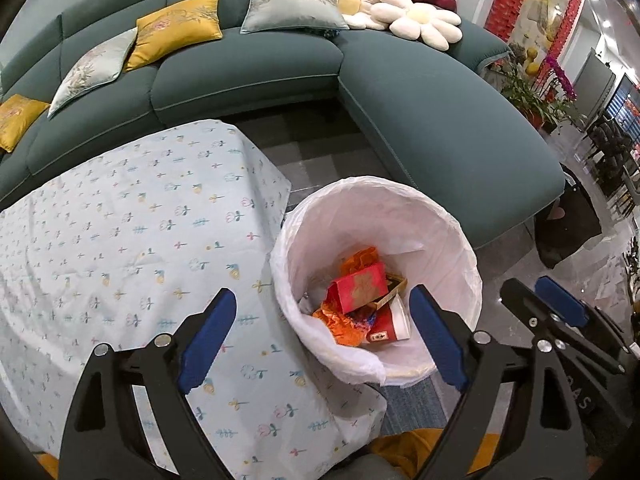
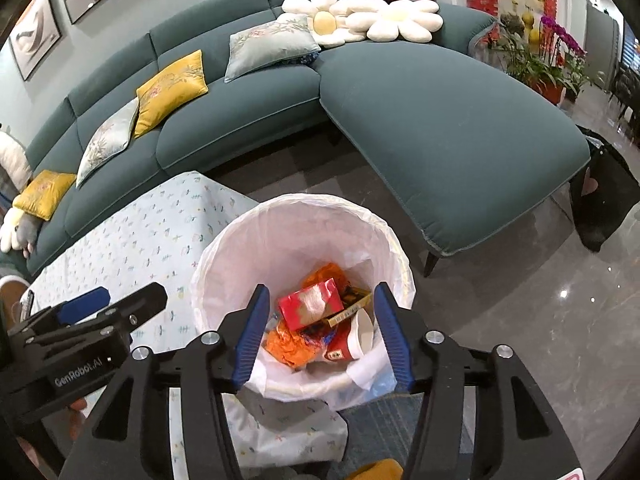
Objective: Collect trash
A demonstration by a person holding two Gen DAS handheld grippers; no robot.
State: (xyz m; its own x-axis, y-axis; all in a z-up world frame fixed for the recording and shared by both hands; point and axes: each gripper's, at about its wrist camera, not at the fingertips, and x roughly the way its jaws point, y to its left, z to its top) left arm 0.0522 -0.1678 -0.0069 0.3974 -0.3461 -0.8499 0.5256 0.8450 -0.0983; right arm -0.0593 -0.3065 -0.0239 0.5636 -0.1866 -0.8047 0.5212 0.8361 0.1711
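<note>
Both the left gripper and right gripper hang above the lined bin, jaws apart and empty, so the trash falls inside.

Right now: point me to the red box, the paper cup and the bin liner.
red box (image 2: pixel 310 307): right wrist view, on its top face.
paper cup (image 2: pixel 362 334): right wrist view, on its white inside wall.
bin liner (image 1: pixel 372 216): left wrist view, on the far inner wall.

Bin mouth open; table beside
</note>
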